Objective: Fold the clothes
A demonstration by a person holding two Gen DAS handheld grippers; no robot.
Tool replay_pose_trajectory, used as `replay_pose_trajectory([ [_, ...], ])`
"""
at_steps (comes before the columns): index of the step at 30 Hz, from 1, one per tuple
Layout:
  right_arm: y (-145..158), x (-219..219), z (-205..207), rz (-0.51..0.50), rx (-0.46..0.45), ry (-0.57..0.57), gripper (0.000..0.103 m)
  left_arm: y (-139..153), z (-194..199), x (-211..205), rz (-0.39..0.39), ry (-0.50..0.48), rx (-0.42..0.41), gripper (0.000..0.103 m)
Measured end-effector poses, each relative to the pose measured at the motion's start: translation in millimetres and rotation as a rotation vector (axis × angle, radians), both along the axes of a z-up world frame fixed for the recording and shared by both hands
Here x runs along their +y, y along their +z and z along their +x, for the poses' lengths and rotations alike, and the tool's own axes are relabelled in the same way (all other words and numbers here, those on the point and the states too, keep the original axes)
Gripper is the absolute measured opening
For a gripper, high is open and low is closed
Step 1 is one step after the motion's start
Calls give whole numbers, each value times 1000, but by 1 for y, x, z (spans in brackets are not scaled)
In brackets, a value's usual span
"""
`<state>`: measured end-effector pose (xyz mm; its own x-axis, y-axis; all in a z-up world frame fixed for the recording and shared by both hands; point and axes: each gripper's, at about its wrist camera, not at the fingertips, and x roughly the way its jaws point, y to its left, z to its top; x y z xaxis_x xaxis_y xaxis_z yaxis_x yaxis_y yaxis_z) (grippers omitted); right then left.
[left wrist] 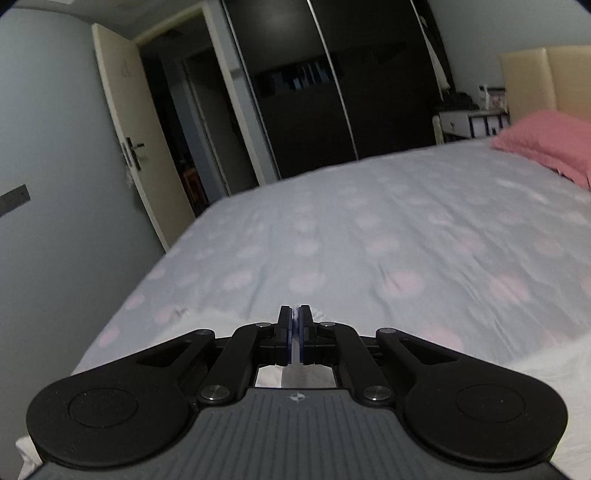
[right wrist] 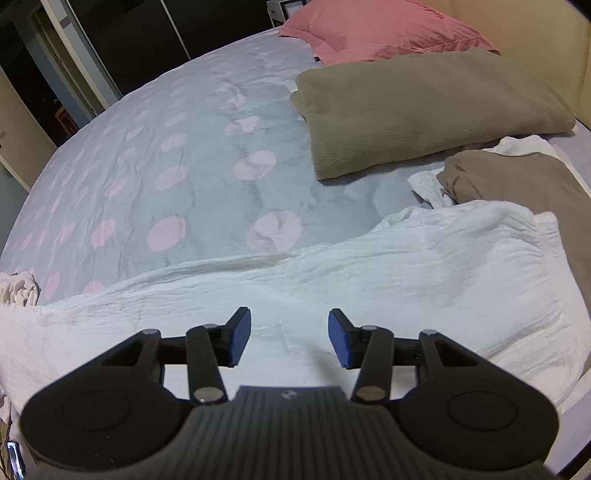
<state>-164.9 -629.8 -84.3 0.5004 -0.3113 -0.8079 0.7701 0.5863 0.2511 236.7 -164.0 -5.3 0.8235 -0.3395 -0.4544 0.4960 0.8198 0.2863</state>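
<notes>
White crinkled garment (right wrist: 388,280) lies spread flat and wrinkled on the bed — directly under and ahead of the right gripper (right wrist: 289,338), stretching sideways

Crinkled white cloth garment (right wrist: 406,266); matt black plastic claw (right wrist: 289,338).

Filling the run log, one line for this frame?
left tool: shut on white garment | right tool: open above it | bed: olive blanket, pink pillow
</notes>
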Motion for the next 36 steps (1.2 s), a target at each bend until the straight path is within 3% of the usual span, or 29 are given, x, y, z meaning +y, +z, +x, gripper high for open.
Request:
replay_pose_trajectory([
  [6, -7, -4, 4, 11, 22, -6, 51, -42, 33, -20, 125, 58, 69, 1],
  [12, -8, -4, 9, 0, 28, 16, 52, -68, 41, -26, 225, 85, 174, 3],
  [15, -14, -3, 16, 13, 16, 51, 52, -68, 37, -20, 194, 80, 182, 6],
  [20, -23, 2, 45, 6, -14, 148, 42, -53, 24, -4, 113, 39, 242, 29],
  [24, -26, 13, 79, -15, -22, 241, 35, -44, 10, 14, 116, 10, 251, 42],
  [32, -18, 65, 164, -121, -67, 528, 34, -58, 0, 65, 86, 16, 399, 43],
  [36, -19, 94, 211, -178, -86, 654, 34, -79, -5, 64, 129, -37, 413, 43],
])
